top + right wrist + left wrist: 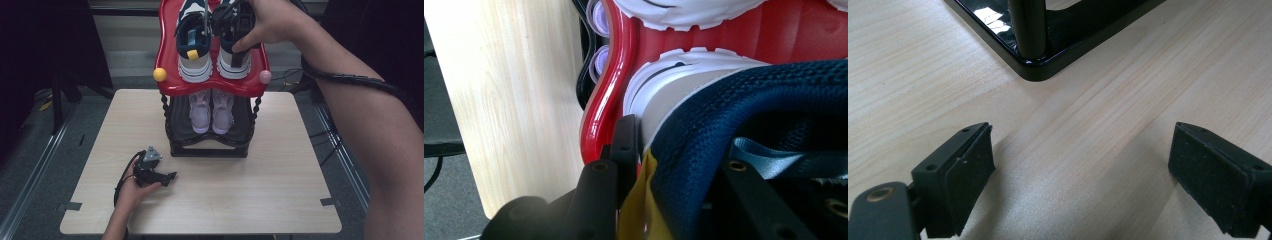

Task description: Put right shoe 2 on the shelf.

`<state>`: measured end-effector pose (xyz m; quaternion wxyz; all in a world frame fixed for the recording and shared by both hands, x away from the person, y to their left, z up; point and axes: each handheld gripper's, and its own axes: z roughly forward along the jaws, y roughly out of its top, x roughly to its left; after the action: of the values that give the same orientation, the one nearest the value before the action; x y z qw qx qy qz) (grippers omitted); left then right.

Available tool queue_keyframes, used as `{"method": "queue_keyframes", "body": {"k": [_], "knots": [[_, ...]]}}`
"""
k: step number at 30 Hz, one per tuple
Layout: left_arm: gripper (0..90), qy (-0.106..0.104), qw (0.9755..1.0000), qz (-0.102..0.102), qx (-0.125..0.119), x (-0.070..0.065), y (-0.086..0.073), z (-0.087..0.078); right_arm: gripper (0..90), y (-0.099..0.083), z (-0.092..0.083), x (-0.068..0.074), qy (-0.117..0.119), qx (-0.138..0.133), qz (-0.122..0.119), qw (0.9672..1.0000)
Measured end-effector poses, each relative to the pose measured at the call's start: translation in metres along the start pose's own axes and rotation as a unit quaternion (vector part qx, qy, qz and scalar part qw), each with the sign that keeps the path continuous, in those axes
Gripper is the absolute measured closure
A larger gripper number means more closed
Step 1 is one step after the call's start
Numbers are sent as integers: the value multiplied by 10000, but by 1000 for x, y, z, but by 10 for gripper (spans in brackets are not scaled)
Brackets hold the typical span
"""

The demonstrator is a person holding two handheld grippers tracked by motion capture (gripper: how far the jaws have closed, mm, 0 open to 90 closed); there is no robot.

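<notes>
Your right claw [235, 22] clamps the sneaker's [234, 60] collar to seat it on the red shelf [167, 60]; your left claw [167, 176] rests released on the bench [250, 200].

Left gripper [159, 176] low near the body, jaws spread wide with nothing between them, hand wrapped behind it; right gripper [235, 20] far forward on an outstretched forearm, raised high, jaws clamped nearly together.

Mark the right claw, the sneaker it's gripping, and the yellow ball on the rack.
right claw [234, 22], high view, black body.
sneaker [233, 64], high view, white heel.
yellow ball [159, 74], high view, its middle.
</notes>
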<state>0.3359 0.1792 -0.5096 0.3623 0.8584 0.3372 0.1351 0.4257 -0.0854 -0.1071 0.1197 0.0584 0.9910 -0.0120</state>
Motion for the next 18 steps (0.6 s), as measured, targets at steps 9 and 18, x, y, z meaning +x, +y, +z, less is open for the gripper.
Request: {"method": "queue_keyframes", "body": {"k": [9,18], "knots": [[102,14,10000,32,8,0,0,0,718,3,0,0,47,-39,-44,10000],[102,12,10000,29,5,0,0,0,715,5,0,1,37,-58,13,10000]]}}
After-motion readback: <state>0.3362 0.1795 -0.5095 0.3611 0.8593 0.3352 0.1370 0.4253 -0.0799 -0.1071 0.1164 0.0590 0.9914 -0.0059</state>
